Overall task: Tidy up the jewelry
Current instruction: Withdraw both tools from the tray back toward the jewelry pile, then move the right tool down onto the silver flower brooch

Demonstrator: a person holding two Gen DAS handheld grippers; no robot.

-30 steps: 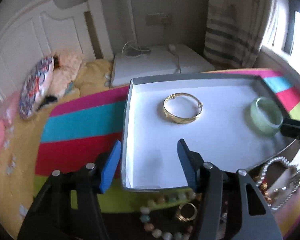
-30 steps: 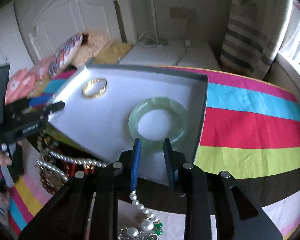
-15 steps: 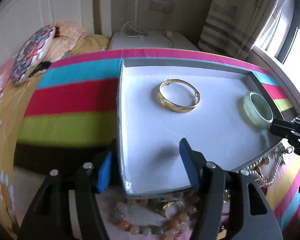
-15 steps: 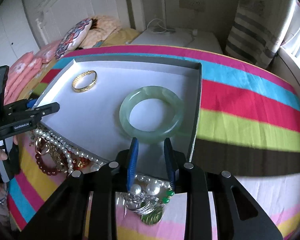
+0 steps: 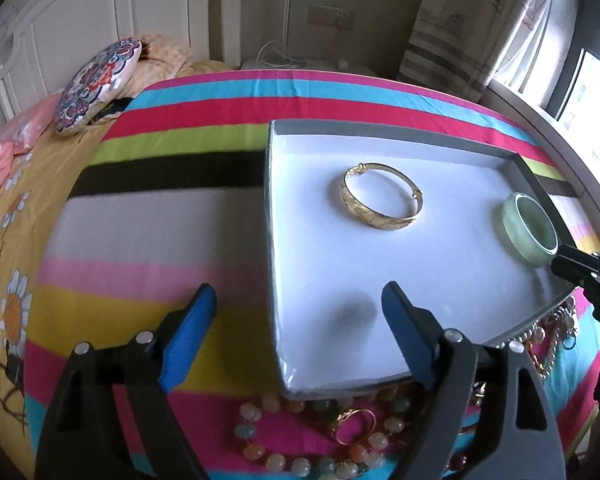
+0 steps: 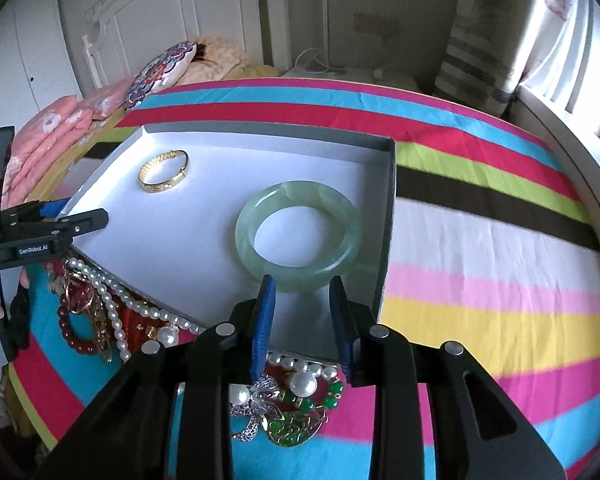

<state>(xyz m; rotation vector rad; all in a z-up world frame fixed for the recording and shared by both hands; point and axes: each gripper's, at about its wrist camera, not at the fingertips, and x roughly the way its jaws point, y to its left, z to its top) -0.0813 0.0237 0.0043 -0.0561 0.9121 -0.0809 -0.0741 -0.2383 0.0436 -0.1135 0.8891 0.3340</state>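
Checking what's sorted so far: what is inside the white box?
Inside the white box lie a gold bangle and a jade bangle. The right claw covers part of the near floor, so that patch is unseen.

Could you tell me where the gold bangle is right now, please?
The gold bangle lies flat inside the white tray, toward its far left; the jade bangle sits apart by the tray's right wall.
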